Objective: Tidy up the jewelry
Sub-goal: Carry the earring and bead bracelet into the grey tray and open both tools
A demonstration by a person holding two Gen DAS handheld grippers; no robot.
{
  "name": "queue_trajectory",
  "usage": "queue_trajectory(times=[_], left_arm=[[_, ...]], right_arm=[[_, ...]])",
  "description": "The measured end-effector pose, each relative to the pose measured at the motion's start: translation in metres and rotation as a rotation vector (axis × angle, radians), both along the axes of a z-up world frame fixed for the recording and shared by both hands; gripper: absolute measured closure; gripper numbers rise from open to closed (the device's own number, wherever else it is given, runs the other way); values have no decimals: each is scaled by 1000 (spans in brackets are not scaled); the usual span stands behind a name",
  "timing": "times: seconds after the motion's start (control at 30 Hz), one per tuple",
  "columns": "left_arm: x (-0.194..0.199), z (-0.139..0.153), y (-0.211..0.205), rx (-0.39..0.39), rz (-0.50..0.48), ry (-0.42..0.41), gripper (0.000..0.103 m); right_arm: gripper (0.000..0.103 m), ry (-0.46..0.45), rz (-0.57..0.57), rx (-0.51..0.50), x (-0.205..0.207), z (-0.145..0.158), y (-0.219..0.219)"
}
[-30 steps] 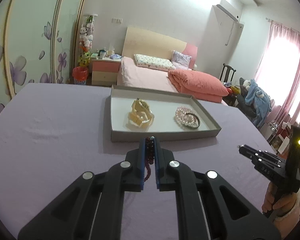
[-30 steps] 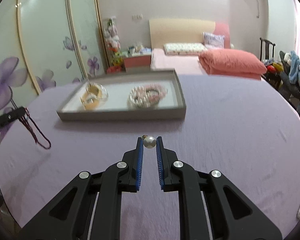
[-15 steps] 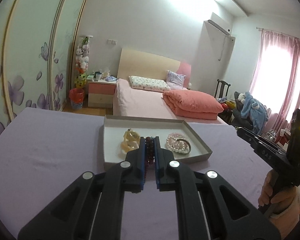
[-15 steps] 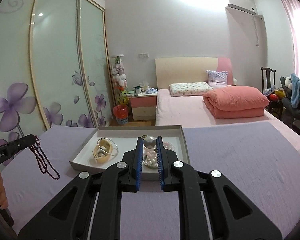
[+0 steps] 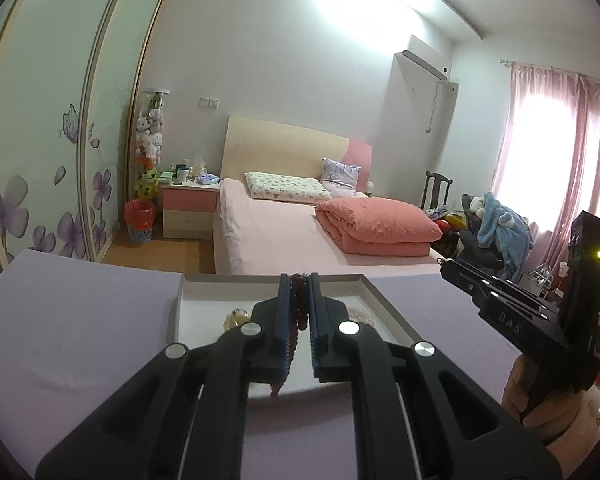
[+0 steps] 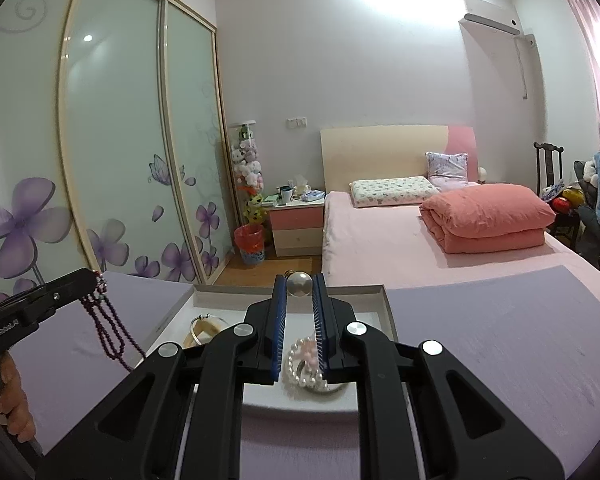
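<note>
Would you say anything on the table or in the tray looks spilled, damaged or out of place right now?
Nothing stands out. The dark bead strand hangs from the left gripper, the pearl sits in the right gripper, and the tray lies flat.

We raised both grippers and carried them forward over the purple table [image 6: 500,332] toward the grey tray [image 6: 386,304]. A second earlier the tray lay well ahead of the fingers; now the left gripper [image 5: 299,280] reached over its near half, the dark red bead strand [image 5: 298,308] hanging above the tray floor. The right gripper [image 6: 299,280], with the pearl [image 6: 299,283], came over the pearl bracelet [image 6: 306,372], and the tray's near wall passed beneath it.
</note>
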State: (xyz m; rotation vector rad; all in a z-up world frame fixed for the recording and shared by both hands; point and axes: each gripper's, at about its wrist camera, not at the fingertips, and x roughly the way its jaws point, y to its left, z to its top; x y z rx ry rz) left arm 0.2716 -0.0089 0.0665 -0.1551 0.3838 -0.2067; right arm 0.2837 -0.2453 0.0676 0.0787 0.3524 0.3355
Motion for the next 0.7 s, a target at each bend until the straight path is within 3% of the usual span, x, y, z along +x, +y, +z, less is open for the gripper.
queue_trajectory(times=[0.33,0.7], left_arm=[[54,-23,-1,2,28,45,94],[79,-46,4,3,43,80,94]], right_arm=[[89,56,1,14,53,-23,11],[89,118,5,14,75,-50,21]])
